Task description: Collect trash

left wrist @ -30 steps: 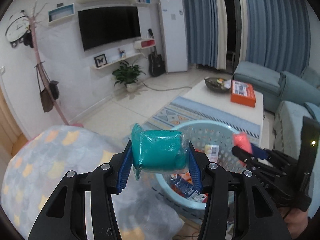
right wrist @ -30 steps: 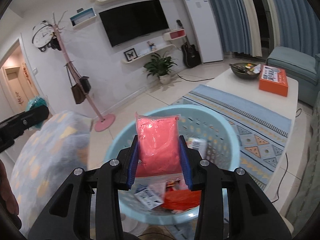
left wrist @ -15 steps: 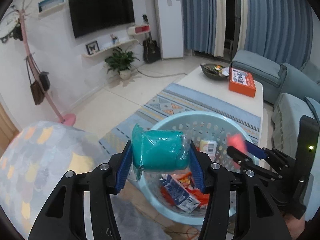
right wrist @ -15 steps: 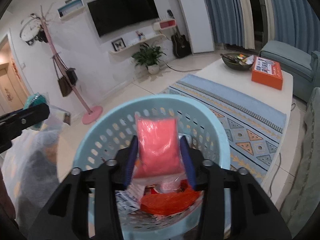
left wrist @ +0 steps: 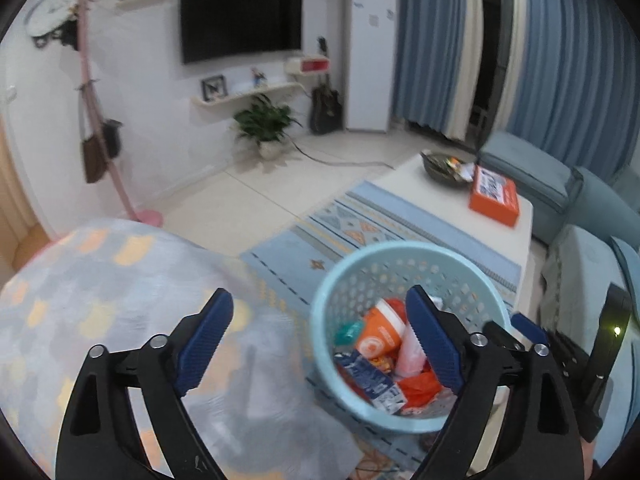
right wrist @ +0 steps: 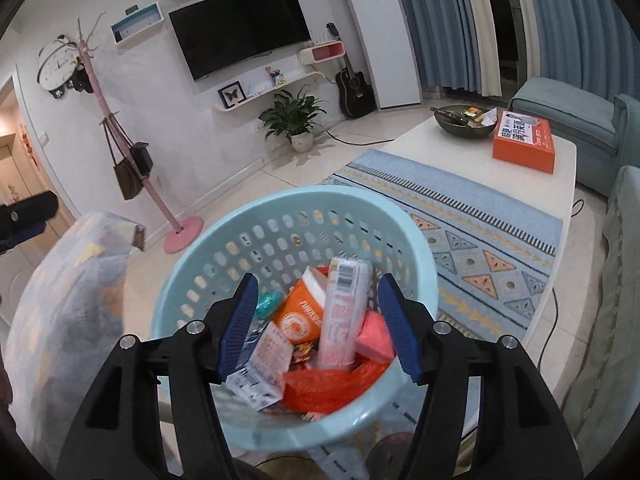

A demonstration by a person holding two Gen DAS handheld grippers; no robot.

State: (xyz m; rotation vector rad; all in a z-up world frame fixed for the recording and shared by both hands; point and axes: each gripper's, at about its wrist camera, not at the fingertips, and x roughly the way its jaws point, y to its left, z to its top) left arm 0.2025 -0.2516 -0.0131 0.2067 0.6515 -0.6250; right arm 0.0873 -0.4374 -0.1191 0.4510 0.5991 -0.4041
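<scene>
The left gripper [left wrist: 320, 340] and right gripper [right wrist: 318, 324] are seen with jaws just spread wide, nothing between them. Below the right jaws, the light blue basket [right wrist: 280, 208] holds the teal packet [right wrist: 267, 303], pink packet [right wrist: 374, 338], orange cup [right wrist: 300, 316] and other wrappers. Left of both jaws a patterned cushion [left wrist: 100, 280] is seen; beyond, a white worktop [right wrist: 460, 152] carries an orange box [right wrist: 524, 140].
</scene>
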